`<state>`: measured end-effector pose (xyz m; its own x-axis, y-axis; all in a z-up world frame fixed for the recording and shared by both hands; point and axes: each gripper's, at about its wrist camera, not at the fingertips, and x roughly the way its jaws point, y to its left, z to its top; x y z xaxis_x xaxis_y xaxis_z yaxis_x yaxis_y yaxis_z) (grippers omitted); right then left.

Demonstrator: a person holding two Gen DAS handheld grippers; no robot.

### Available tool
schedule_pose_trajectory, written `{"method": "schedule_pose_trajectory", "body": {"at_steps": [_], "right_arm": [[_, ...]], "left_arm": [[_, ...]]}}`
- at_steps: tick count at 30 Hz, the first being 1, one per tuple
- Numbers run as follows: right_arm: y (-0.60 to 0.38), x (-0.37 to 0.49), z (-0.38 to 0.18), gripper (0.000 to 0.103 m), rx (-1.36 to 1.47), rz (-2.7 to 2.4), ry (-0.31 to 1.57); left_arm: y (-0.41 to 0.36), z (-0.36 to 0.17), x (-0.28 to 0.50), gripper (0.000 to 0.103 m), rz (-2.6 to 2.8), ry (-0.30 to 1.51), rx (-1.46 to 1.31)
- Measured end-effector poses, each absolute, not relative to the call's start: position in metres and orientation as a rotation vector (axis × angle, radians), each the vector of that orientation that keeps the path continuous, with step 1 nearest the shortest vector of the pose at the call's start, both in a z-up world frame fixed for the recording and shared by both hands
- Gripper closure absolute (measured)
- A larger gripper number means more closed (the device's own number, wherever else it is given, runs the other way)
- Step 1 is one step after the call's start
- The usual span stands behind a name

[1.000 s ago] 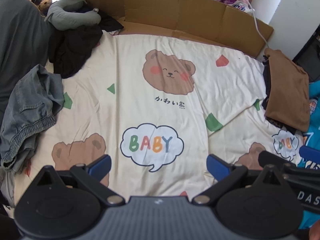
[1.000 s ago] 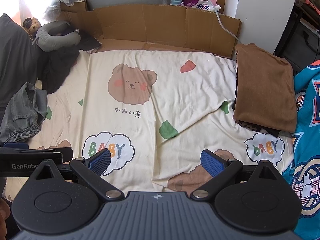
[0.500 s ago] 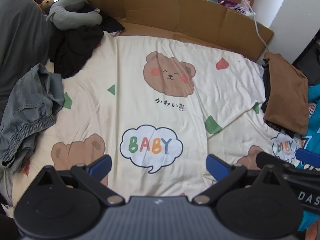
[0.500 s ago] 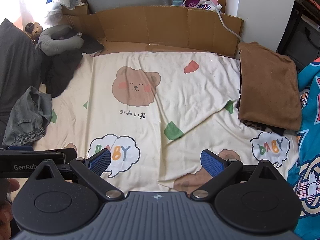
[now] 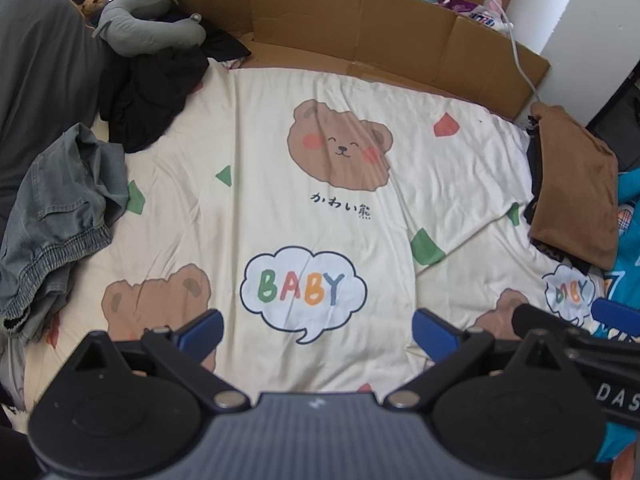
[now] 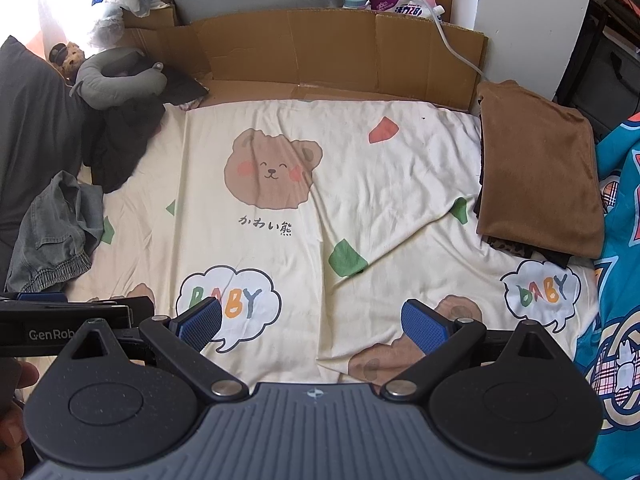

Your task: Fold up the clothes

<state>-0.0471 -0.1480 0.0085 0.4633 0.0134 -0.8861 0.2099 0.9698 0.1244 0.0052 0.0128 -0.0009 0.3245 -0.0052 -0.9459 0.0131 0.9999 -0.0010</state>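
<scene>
bed sheet [image 5: 248, 184]: cream, bear and "BABY" prints, wrinkled, centre bare
cardboard [image 6: 332, 52]: lines far edge of bed
brown garment [image 6: 536, 168]: folded, right edge, atop darker folded pieces
grey denim piece [image 5: 60, 216]: crumpled, left edge
black garment [image 5: 152, 92]: heaped far left, just beyond the denim
neck pillow [image 6: 116, 80]: grey, far left corner
left gripper [image 5: 318, 330]: jaws apart, empty, above near sheet
right gripper [image 6: 312, 322]: jaws apart, empty, beside the left one

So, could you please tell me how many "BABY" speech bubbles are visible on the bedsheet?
2. One BABY bubble lies near the front, partly behind the right tool's left finger; the other BABY bubble sits at the right, below the folded brown garment. More may be hidden under clothes.
</scene>
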Motion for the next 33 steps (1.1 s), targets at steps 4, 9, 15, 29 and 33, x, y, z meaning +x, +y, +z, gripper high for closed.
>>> {"method": "schedule_pose_trajectory", "body": {"at_steps": [4,9,15,29,33], "right_arm": [[-0.147,-0.047,0.009,0.004,0.231,-0.128,1.087],[-0.149,-0.047,0.007,0.004,0.236,-0.141,1.093],[-0.155,-0.045,0.006,0.004,0.239,-0.172,1.101],[-0.164,-0.047,0.004,0.004,0.264,-0.197,1.12],[-0.163,-0.045,0.009,0.004,0.275,-0.184,1.102]], "left_arm": [[0.013,-0.003,0.006,0.001,-0.009,1.247,0.003],[0.009,-0.005,0.009,0.004,0.001,1.25,0.0],[-0.001,-0.006,0.012,0.005,0.009,1.246,0.016],[-0.015,0.0,0.017,0.005,0.021,1.269,0.085],[-0.013,0.008,0.019,0.005,0.012,1.28,0.077]]}}
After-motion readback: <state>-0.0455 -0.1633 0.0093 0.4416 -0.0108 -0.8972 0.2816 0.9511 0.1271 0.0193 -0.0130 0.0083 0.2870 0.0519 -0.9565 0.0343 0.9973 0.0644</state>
